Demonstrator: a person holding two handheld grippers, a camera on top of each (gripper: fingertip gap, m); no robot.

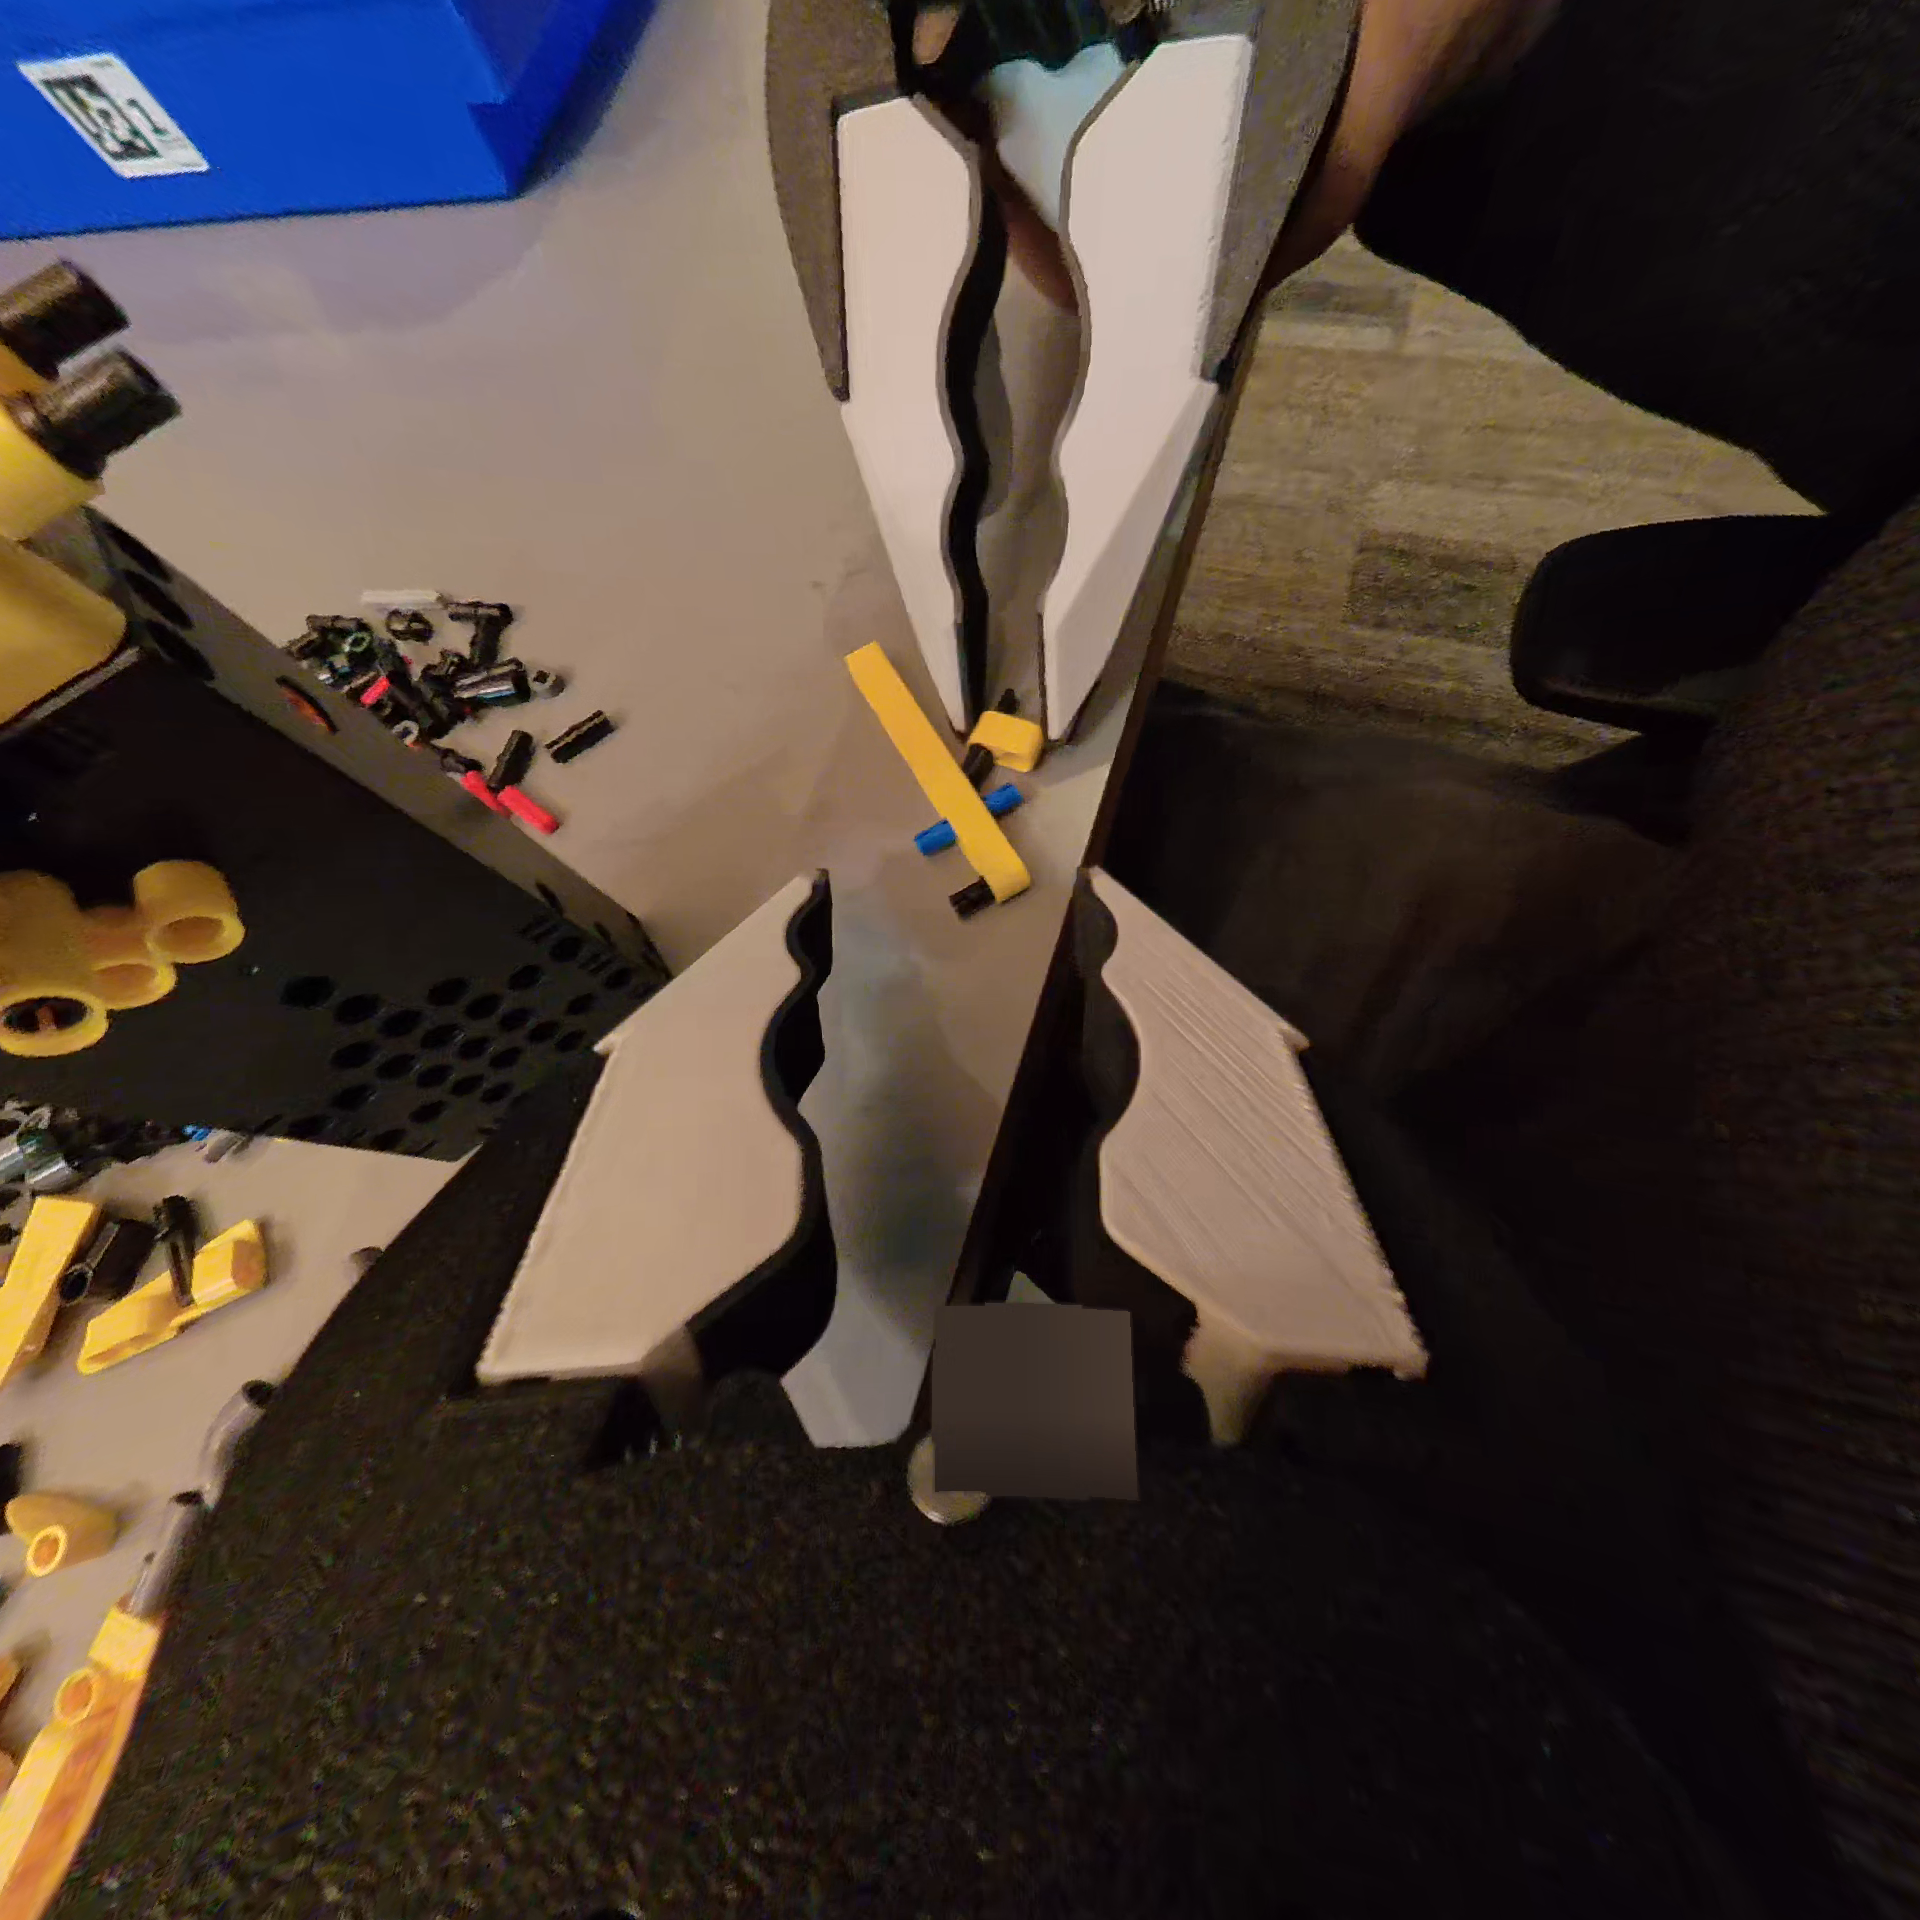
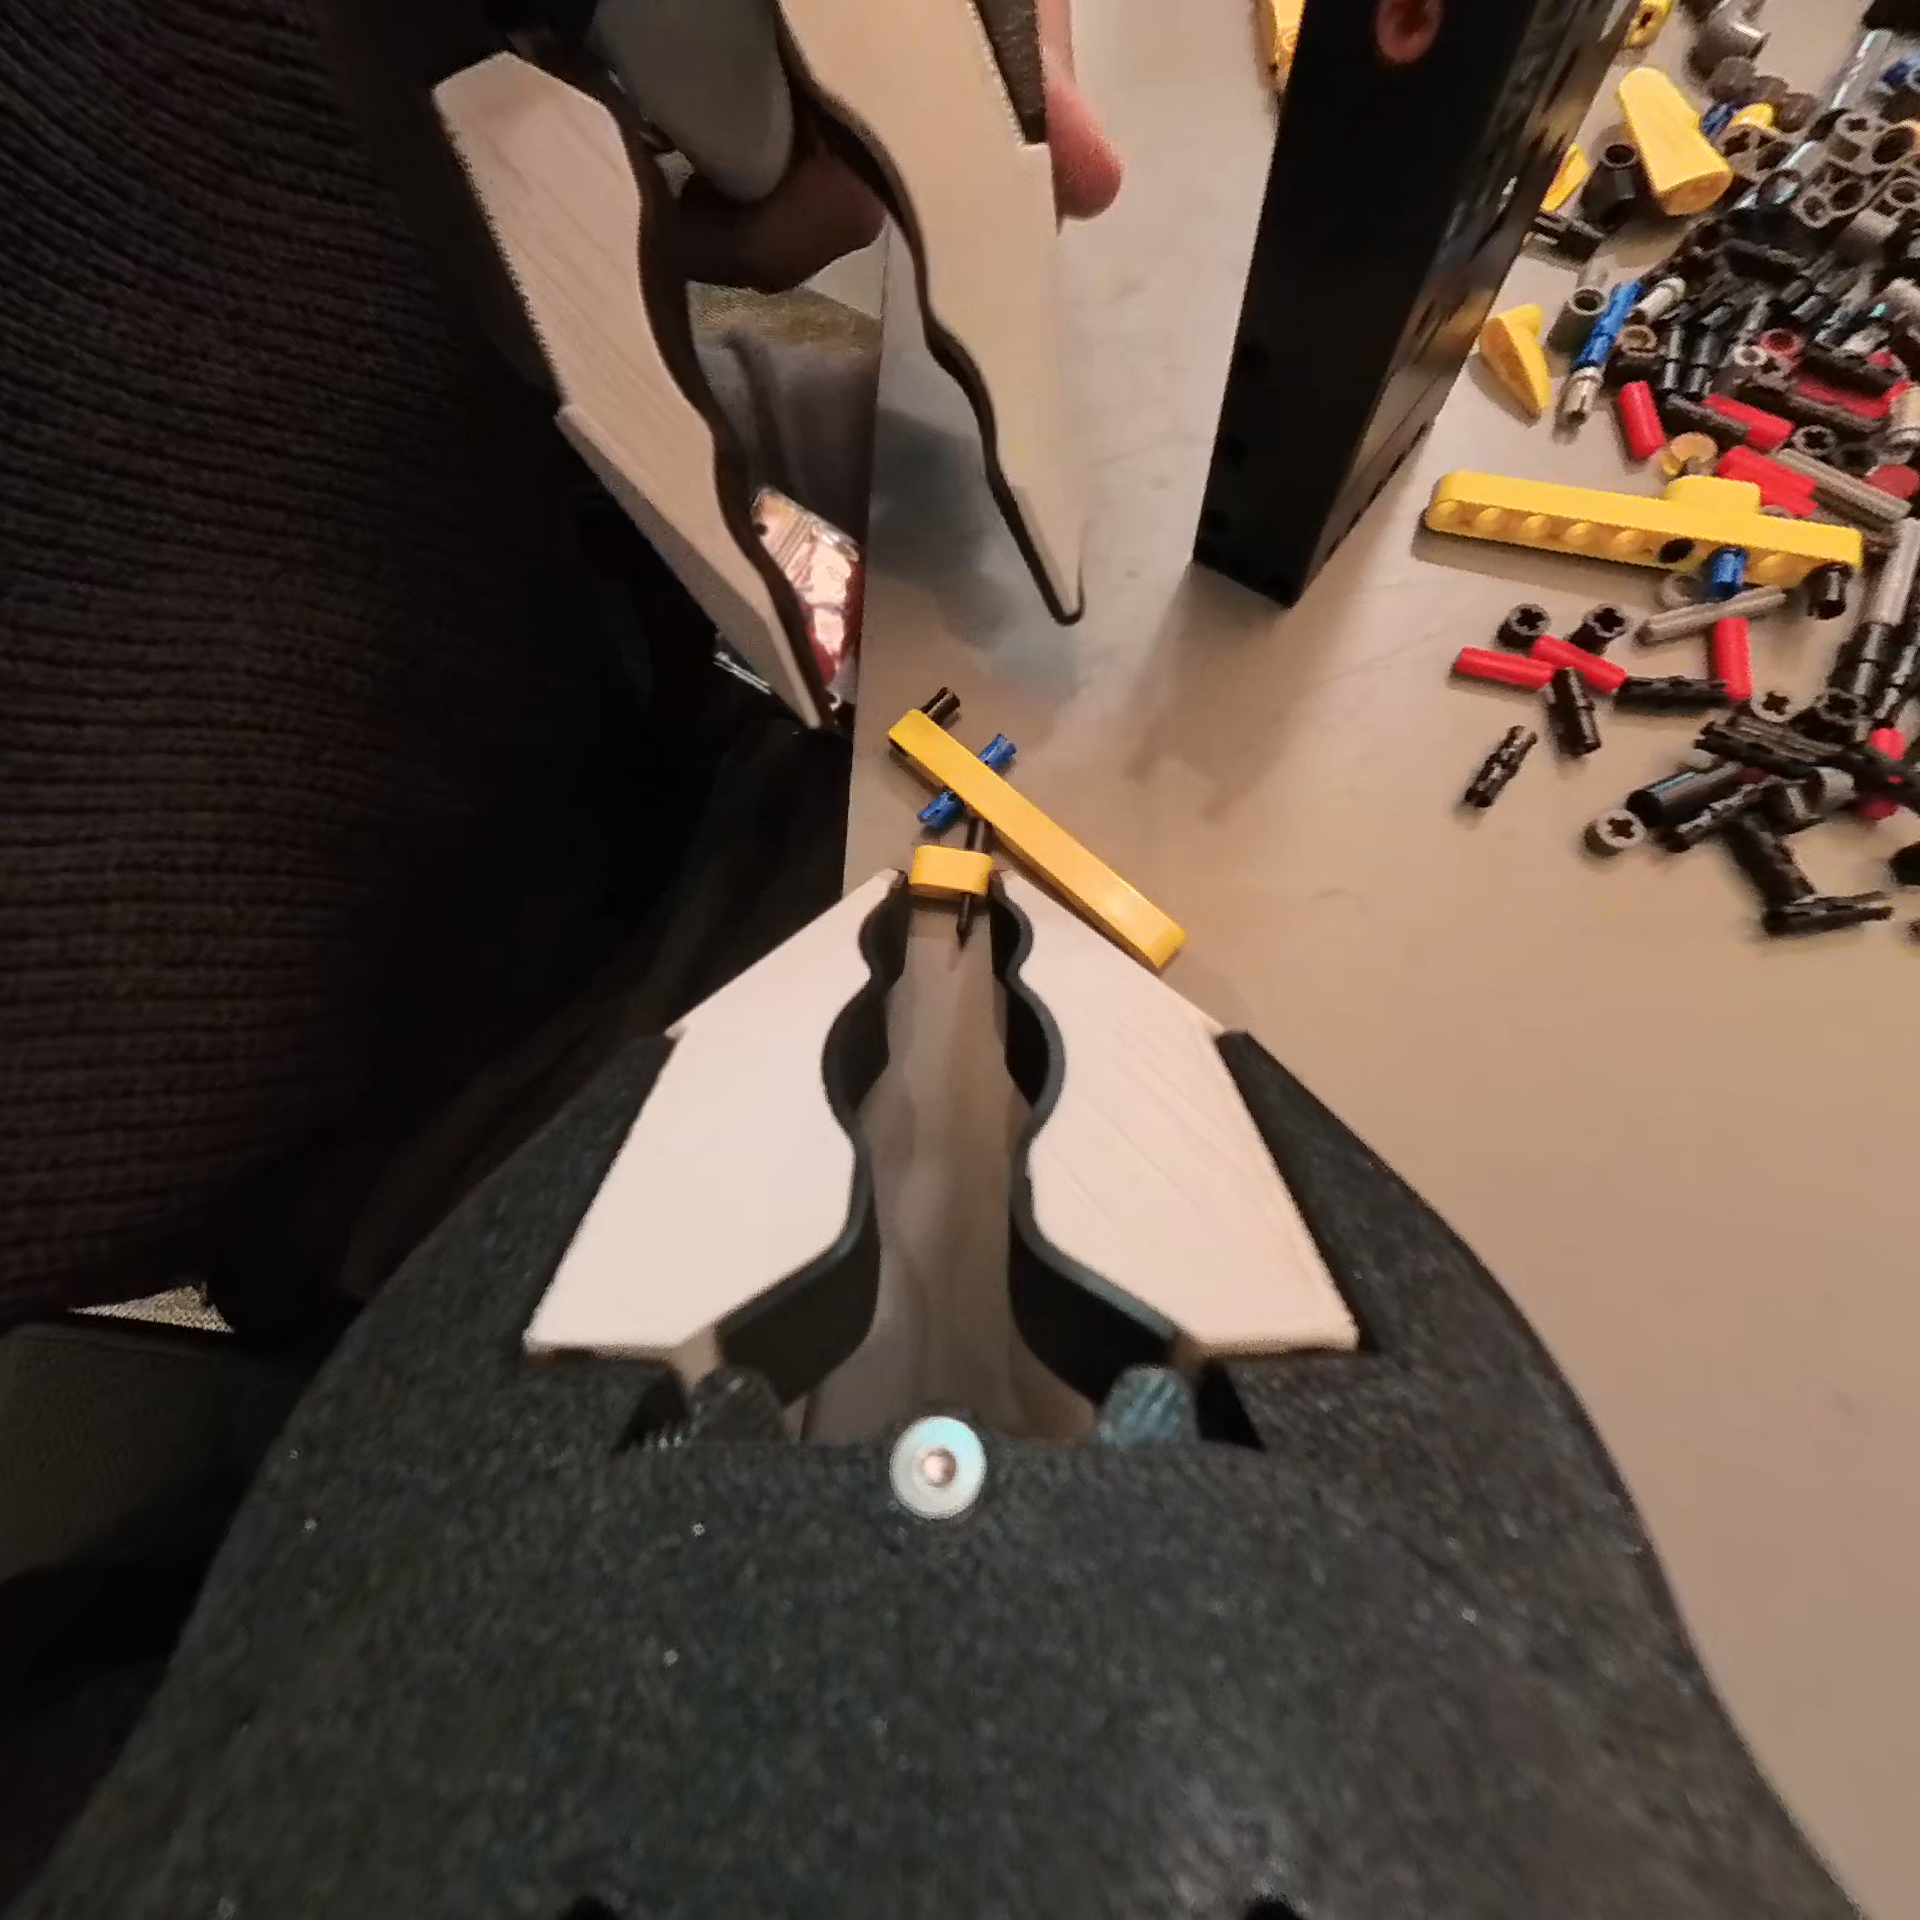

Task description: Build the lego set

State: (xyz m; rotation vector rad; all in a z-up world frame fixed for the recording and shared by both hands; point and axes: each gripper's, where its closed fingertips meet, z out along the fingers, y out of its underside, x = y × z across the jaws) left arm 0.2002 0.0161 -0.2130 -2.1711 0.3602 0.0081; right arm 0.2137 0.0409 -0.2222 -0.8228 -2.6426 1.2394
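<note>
While the long yellow beam (image 2: 1039,840) lies flat on the desk (image 2: 1455,1143), it sits right near the desk edge, running diagonally between the two claws, one end toward the left claw, the other out past the right one. A blue pin (image 2: 966,793) sticks through it crosswise, and a black pin (image 2: 943,705) pokes out at the far end.

The right claw (image 2: 948,883) is pinching a small yellow connector (image 2: 948,871) at its very tips, with a thin black axle (image 2: 970,914) running through that piece. It's touching or just beside the beam, can't really tell which.

The left claw (image 1: 951,883) is spread wide, nothing in it, hovering near the beam's end; one finger hangs out past the desk edge.

Room-wise: tight toward the edge, with a dark chair (image 1: 1662,644) and carpet below. On the desk side, a black perforated block (image 2: 1382,312) stands nearby, with bare desk between it and the beam. Beyond that is a loose heap of parts (image 2: 1745,416), black, red, yellow and blue, plus another yellow beam (image 2: 1621,525).

A blue bin (image 1: 260,104) sits at the back; can't see inside it.
</note>
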